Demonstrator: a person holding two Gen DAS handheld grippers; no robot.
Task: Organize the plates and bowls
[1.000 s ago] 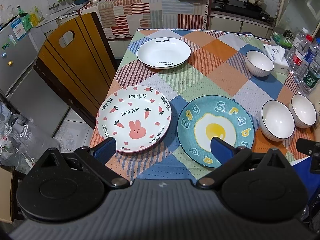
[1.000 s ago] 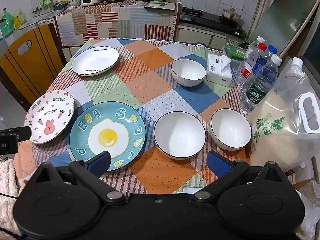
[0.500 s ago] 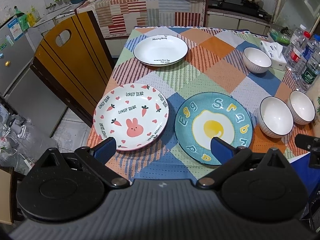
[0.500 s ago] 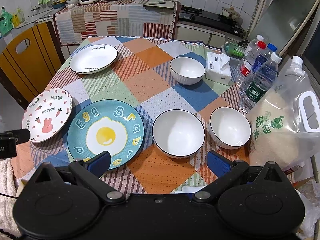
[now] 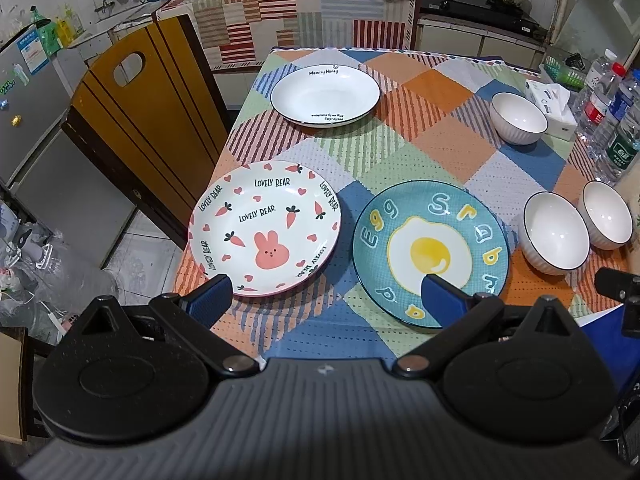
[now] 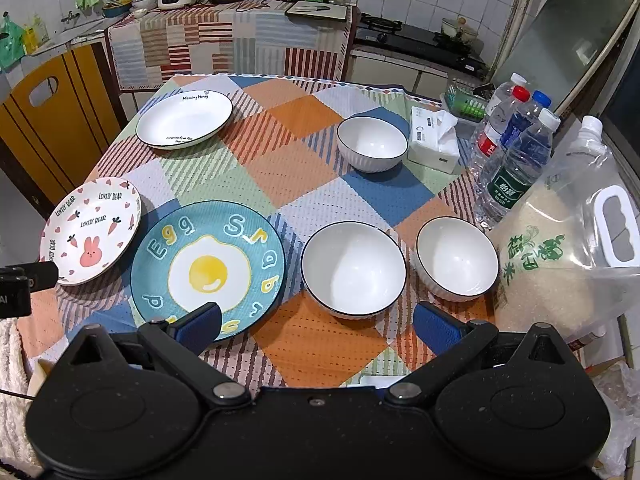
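My left tool (image 5: 324, 296) hung spread and empty over the near edge of the table (image 5: 440, 136), between the rabbit plate (image 5: 264, 228) and the egg plate (image 5: 430, 252), which lay just beside each other. My right tool (image 6: 316, 322) was spread too, holding nothing, before two white bowls (image 6: 354, 268) side by side. A white plate (image 6: 184, 118) and a third bowl (image 6: 372, 142) sat farther back. A tissue box (image 6: 434, 144), water bottles (image 6: 516, 164) and a rice bag (image 6: 560, 256) crowded the right edge.

Both wrist views look down, seemingly high, sharing the table (image 5: 440, 148).
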